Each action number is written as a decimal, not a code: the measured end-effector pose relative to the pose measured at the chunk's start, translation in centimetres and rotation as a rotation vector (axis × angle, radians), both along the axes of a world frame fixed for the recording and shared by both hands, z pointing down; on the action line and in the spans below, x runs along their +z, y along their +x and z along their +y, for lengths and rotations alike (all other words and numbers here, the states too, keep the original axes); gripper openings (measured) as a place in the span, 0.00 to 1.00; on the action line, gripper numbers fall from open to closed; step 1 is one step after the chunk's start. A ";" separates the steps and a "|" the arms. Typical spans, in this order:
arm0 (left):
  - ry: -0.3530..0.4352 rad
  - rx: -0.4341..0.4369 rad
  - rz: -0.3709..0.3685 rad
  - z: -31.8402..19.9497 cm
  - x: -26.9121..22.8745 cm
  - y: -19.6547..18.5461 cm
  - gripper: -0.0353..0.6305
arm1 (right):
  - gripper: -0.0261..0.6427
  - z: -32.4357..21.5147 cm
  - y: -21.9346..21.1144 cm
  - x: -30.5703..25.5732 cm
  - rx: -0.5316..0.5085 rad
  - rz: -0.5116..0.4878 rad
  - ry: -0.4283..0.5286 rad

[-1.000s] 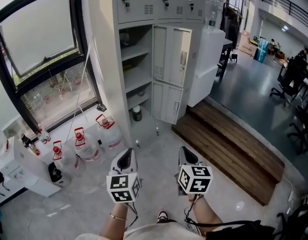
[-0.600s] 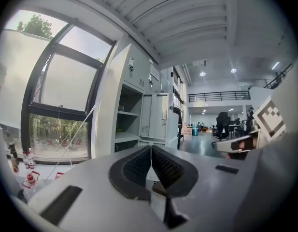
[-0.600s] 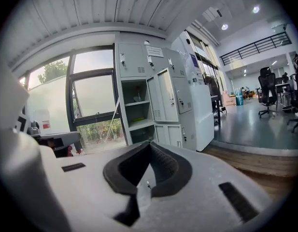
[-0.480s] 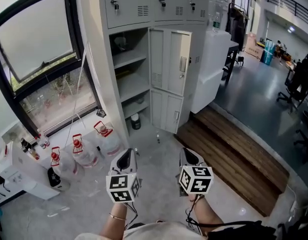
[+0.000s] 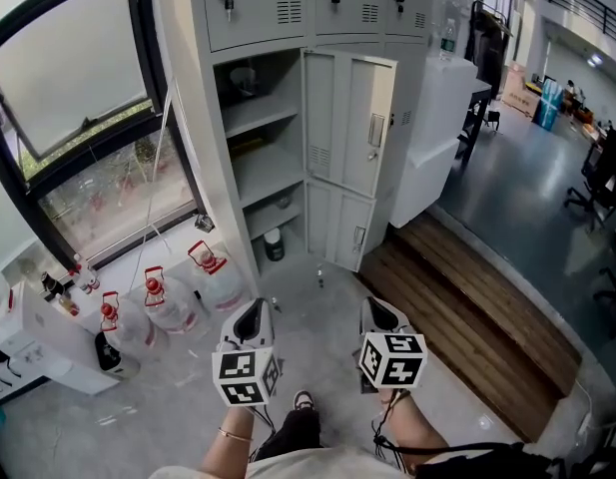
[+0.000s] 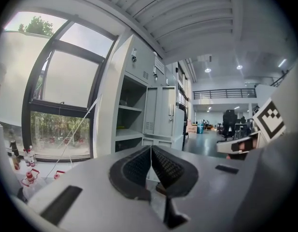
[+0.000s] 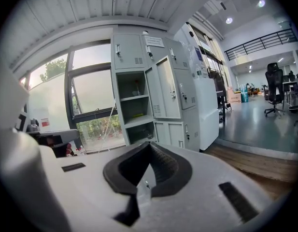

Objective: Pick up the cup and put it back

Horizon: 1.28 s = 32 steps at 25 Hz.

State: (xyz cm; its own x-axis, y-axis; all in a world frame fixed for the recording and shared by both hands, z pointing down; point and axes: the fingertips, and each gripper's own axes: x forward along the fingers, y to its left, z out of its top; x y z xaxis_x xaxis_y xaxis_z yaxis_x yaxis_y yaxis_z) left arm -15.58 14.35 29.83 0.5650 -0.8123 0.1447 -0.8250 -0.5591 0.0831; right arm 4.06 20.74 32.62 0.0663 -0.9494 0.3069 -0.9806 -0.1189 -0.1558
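A grey locker cabinet (image 5: 278, 118) stands ahead with its left column open. On its top shelf sits a small pale cup-like thing (image 5: 244, 76), too small to make out well; the right gripper view shows it too (image 7: 136, 88). A dark container (image 5: 275, 244) stands in the bottom compartment. My left gripper (image 5: 254, 312) and right gripper (image 5: 379, 310) hover side by side over the floor, well short of the cabinet. Both are shut with nothing between the pads. The left gripper's (image 6: 150, 149) and the right gripper's (image 7: 149, 145) own views show the pads meeting.
The open locker doors (image 5: 352, 118) swing out to the right. Several water jugs with red caps (image 5: 153, 292) stand on the floor below the window (image 5: 78, 88). A wooden step (image 5: 467, 307) lies to the right, a white cabinet (image 5: 437, 118) behind it. A white appliance (image 5: 38, 342) sits far left.
The whole view has drawn nearer to the locker cabinet, with both grippers carried forward together. A shoe and dark trouser leg now show at the bottom edge.
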 end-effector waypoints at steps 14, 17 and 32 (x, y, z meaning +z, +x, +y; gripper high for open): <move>-0.005 -0.007 0.046 -10.0 1.0 4.3 0.07 | 0.03 -9.8 4.0 0.0 -0.006 0.043 0.007; -0.013 -0.016 0.047 -13.6 1.0 5.4 0.07 | 0.03 -13.6 4.8 -0.3 -0.027 0.052 0.010; -0.033 -0.104 0.036 -28.4 1.5 8.9 0.07 | 0.03 -30.2 8.6 -0.9 -0.126 0.071 0.015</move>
